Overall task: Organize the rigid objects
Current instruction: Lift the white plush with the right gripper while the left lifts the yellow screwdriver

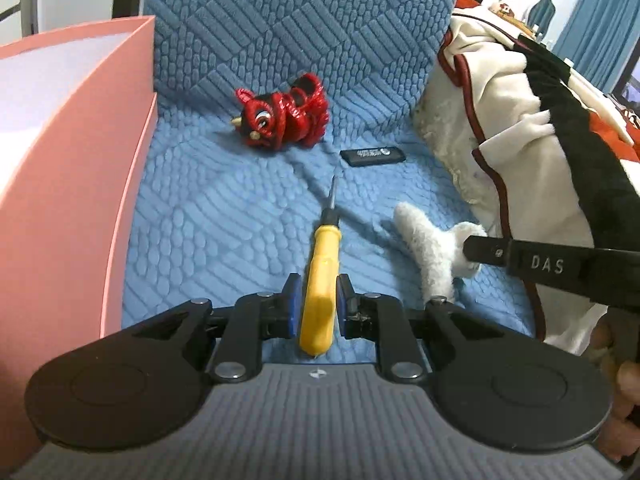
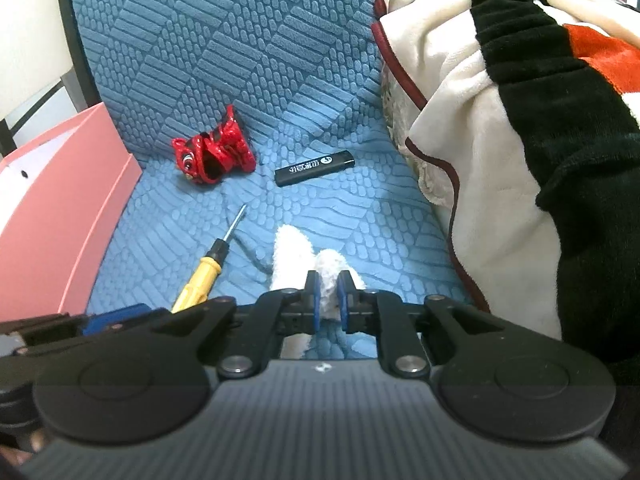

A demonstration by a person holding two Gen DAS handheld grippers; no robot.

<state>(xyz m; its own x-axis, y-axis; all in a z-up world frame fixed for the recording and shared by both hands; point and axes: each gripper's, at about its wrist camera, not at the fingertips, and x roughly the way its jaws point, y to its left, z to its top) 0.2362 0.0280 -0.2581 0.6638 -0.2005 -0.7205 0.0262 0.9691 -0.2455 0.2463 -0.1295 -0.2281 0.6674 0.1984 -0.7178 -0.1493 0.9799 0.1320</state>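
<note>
My left gripper is shut on the yellow handle of a screwdriver, whose shaft points away over the blue quilted seat. The screwdriver also shows in the right wrist view. My right gripper is shut on a white fluffy sock, seen in the left wrist view too. A red lion figurine and a black lighter lie farther back on the seat.
A pink open box stands at the left edge of the seat. A cream, black and red blanket is heaped on the right. The blue backrest rises behind the objects.
</note>
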